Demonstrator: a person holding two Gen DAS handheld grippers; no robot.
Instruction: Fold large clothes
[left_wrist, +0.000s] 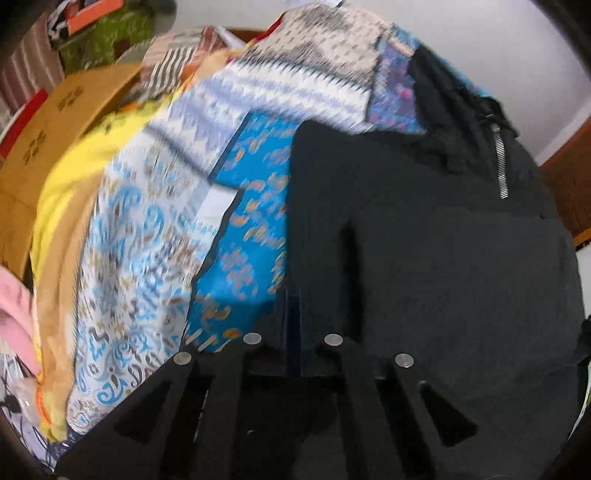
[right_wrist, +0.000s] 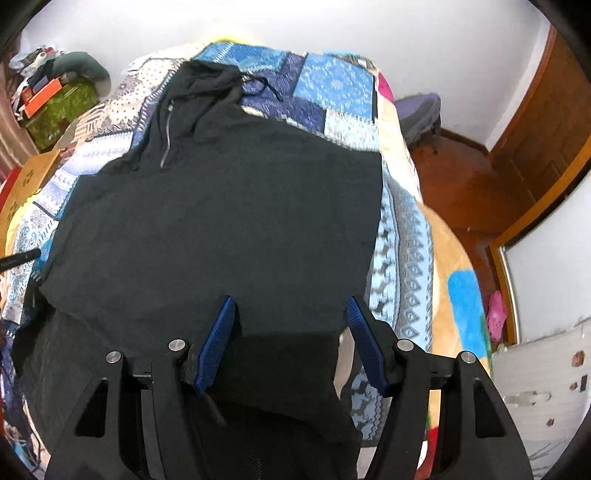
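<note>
Black hoodie (right_wrist: 221, 221) flat on bed (right_wrist: 406, 229), hood far, hem near; sides look folded in, lengthwise fold left. Left gripper (left_wrist: 291, 332) jaws together, apparently clamped on dark hem fabric. Right gripper (right_wrist: 291, 332) jaws apart over near hem

One black hoodie (right_wrist: 221, 206); one patchwork quilt (right_wrist: 332, 85); two grippers, left (left_wrist: 293, 325), right (right_wrist: 290, 332); one cardboard box (left_wrist: 55, 122).
</note>
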